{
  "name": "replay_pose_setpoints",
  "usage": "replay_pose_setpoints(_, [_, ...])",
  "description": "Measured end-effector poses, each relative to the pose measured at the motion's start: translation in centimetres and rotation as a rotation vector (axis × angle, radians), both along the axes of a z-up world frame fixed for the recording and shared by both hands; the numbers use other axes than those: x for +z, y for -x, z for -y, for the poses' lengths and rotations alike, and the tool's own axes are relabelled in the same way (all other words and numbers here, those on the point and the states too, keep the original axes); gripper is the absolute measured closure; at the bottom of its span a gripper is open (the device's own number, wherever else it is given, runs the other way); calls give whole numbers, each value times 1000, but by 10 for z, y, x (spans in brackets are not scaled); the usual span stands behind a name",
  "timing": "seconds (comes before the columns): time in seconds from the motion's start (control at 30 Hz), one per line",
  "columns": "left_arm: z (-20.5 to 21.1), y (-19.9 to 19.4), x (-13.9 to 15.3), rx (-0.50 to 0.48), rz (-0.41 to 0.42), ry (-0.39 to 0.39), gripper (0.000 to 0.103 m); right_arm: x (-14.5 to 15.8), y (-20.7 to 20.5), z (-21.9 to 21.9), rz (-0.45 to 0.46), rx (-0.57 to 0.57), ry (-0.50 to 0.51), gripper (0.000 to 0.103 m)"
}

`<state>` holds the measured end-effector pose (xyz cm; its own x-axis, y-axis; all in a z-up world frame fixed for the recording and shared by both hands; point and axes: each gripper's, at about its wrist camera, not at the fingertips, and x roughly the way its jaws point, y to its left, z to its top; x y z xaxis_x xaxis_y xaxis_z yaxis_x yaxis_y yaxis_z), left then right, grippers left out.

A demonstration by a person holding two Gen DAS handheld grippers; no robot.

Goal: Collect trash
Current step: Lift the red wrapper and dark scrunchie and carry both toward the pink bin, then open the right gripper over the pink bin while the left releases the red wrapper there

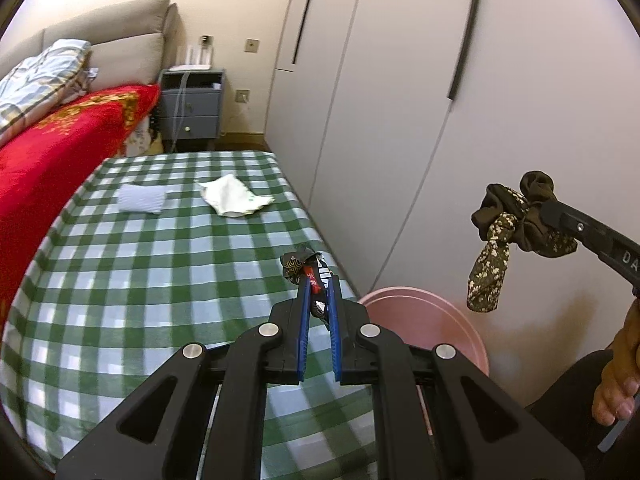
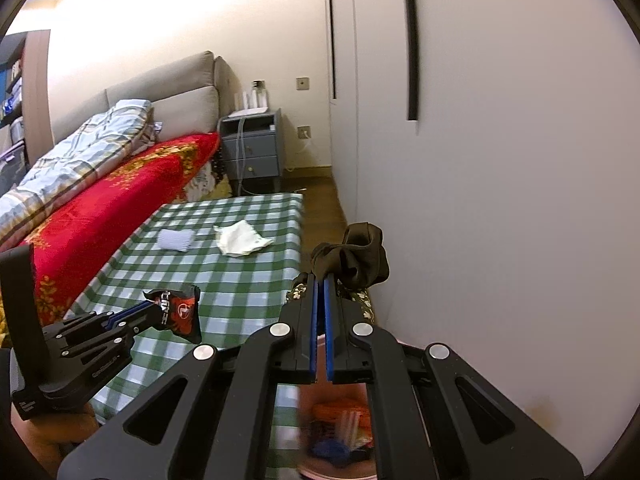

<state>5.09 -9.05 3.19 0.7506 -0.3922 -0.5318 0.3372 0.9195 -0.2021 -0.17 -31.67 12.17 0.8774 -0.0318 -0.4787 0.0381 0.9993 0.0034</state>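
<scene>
In the right wrist view the pink bin [image 2: 340,432] at the lower middle is mostly hidden behind the right gripper's [image 2: 321,280] arms, and its contents are a blur of orange and blue. In the left wrist view the hand [image 1: 618,376] is cut off by the right edge. The snack wrapper's [image 1: 310,274] print is too small to read.

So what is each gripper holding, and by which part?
The left gripper pinches a dark snack wrapper by one end. The right gripper pinches a bunched dark cloth near its middle; a flowered end hangs down.
</scene>
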Motion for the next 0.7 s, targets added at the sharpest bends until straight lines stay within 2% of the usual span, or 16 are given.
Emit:
replay_pose_setpoints(0.27, [38,-1,-8,-74,-13,8,94,-3,-1,29,-14,-54,-25,100])
replay_pose_setpoints(0.7, [86,-15,-31,-162,-67,19,94,-18,-18,43,-31,-104,-54,100])
